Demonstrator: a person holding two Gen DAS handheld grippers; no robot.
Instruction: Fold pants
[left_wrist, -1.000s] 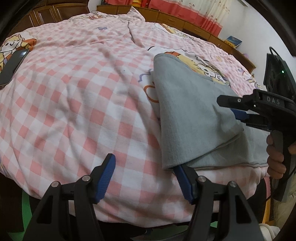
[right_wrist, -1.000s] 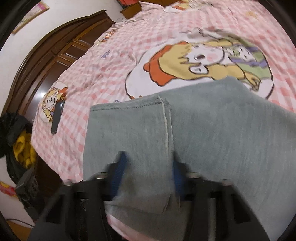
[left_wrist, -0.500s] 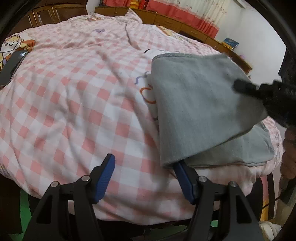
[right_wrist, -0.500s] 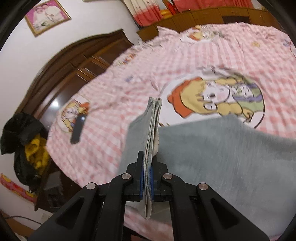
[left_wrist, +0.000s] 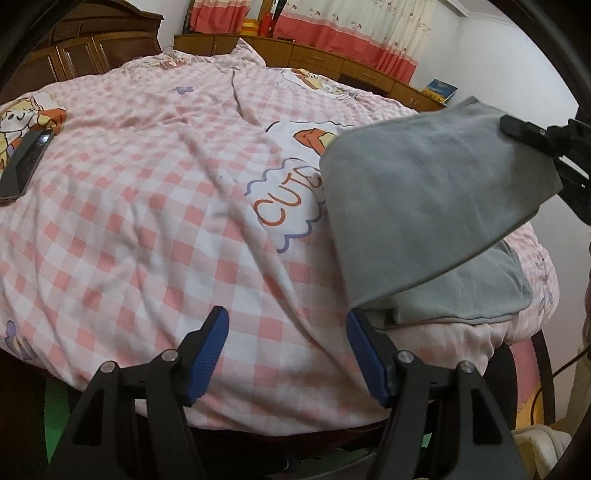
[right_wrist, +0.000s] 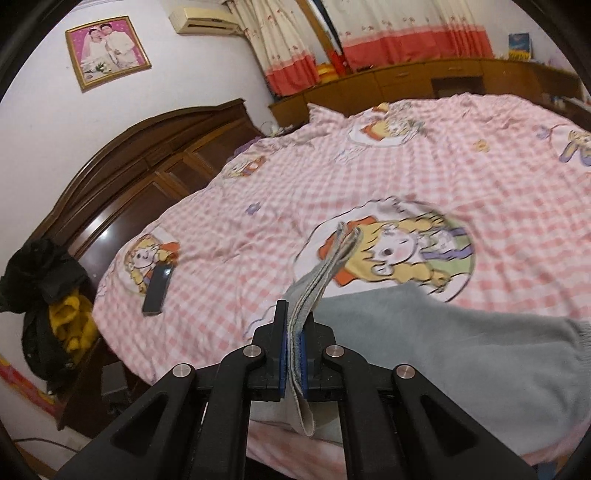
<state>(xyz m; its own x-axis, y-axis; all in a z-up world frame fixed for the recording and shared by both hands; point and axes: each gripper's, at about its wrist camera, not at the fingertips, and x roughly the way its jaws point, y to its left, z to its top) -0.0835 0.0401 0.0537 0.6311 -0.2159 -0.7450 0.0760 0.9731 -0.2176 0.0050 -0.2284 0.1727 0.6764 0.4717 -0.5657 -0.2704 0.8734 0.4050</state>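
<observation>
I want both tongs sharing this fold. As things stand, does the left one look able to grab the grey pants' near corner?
Probably yes: the open left tongs sit beside the grey pants, their corner by one pad, nothing between.

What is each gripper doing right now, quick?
Left gripper: open, holding nothing.
Right gripper: closed on the pants edge.

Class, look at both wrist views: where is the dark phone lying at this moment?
The phone lies flat on the pink checked quilt, partly over a cartoon print near the wooden headboard. It shows left in both views, far from the grey pants.
</observation>
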